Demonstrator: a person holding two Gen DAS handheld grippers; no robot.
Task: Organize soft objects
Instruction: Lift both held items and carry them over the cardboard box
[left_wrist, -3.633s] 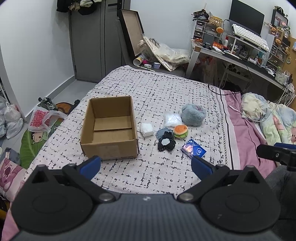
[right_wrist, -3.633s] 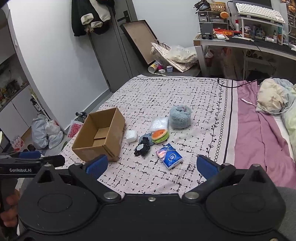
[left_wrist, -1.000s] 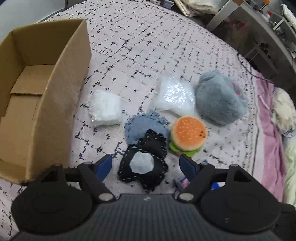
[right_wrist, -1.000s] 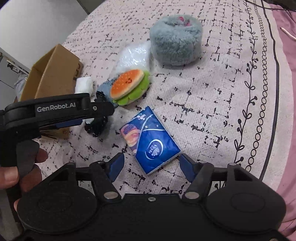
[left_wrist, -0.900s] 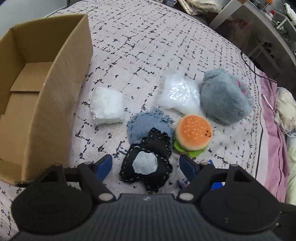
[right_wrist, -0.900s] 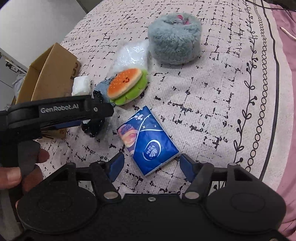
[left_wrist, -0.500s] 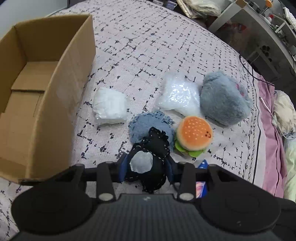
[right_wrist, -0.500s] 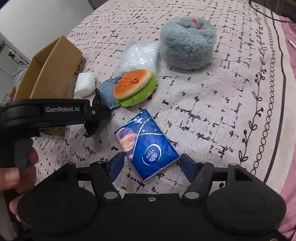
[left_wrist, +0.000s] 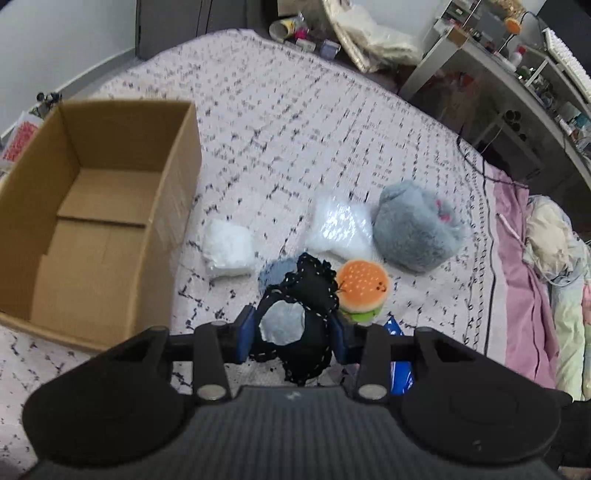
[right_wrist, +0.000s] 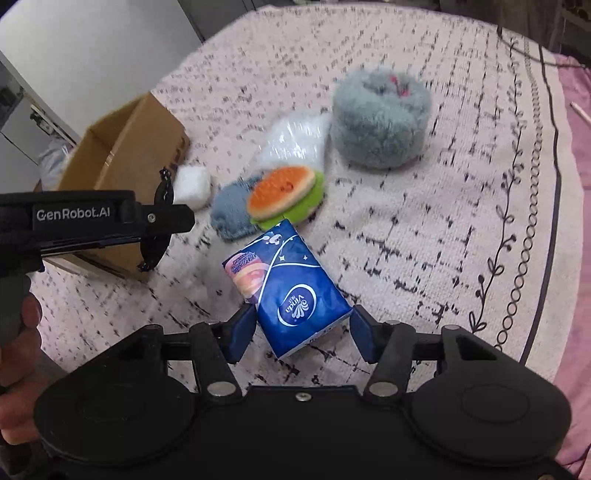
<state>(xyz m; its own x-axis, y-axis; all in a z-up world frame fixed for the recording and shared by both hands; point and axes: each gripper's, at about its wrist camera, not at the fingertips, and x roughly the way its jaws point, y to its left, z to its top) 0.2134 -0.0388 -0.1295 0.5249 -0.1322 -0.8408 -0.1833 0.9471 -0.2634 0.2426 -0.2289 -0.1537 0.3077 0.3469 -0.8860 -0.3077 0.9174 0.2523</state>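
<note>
1. Clamping the black lace-trimmed fabric piece (left_wrist: 303, 317), the left hand-held gripper (left_wrist: 291, 334) has its blue pads pressed on both sides, and the piece hangs clear of the bed (left_wrist: 295, 122); a pinch across the middle suits something this limp.

2. Closing at this moment, the right hand-held gripper (right_wrist: 301, 334) has its jaws to either side of the blue tissue pack (right_wrist: 291, 288). The pads (right_wrist: 240, 332) look just short of its edges, so I would not call it gripped yet. The pack lies flat on the bedspread, slanted between the jaws, which may make it twist as they meet.

3. The cardboard box (left_wrist: 92, 221) sits open on the bed, to the left in the left wrist view, and holds nothing I can see. It is the likely home for the soft things, and its open top near the cluster keeps each carry short.

4. The rest wait on the bedspread: a burger plush (right_wrist: 284, 194) beside a blue-grey fuzzy cloth (right_wrist: 231, 214), a clear plastic bag (right_wrist: 295, 146) touching the grey furry plush (right_wrist: 380, 123), and a small white packet (left_wrist: 229, 251) nearest the box.

5. By my reckoning the sorting has barely begun: one piece is lifted and none is boxed.
</note>
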